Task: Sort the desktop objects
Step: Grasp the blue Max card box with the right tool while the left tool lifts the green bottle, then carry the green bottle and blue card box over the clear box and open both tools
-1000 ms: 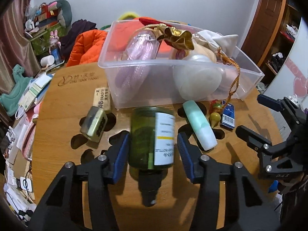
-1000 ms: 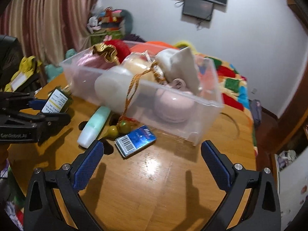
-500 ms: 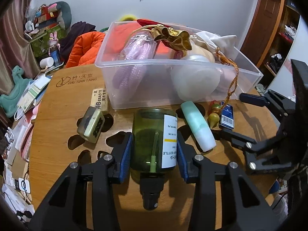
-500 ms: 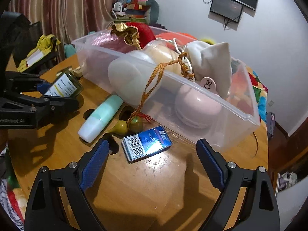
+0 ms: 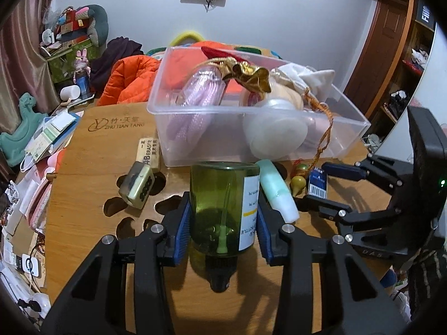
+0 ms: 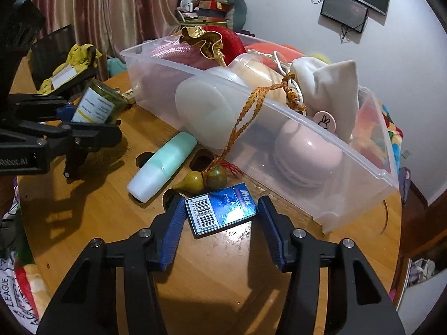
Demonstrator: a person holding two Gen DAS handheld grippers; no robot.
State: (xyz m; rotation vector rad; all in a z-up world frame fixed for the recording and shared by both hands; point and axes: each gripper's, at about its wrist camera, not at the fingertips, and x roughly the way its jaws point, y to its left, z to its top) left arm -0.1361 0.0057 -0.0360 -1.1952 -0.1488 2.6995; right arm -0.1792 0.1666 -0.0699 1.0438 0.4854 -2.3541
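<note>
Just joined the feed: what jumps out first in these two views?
The left hand-held gripper is clamped on a green bottle lying on the round wooden table. The right hand-held gripper, jaws just closing, brackets a small blue box. Behind both stands a crammed clear plastic bin.

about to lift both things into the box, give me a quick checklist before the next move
1. Left claw pads pressed on the green bottle: ok.
2. Right claw has just been closing around the blue box; pads firmly on it: cannot tell.
3. Mint tube leans against the bottle and may shift: not ok.
4. Gourd charm apart from the blue box: ok.
5. Free room in the clear bin: not ok, it looks crowded.
</note>
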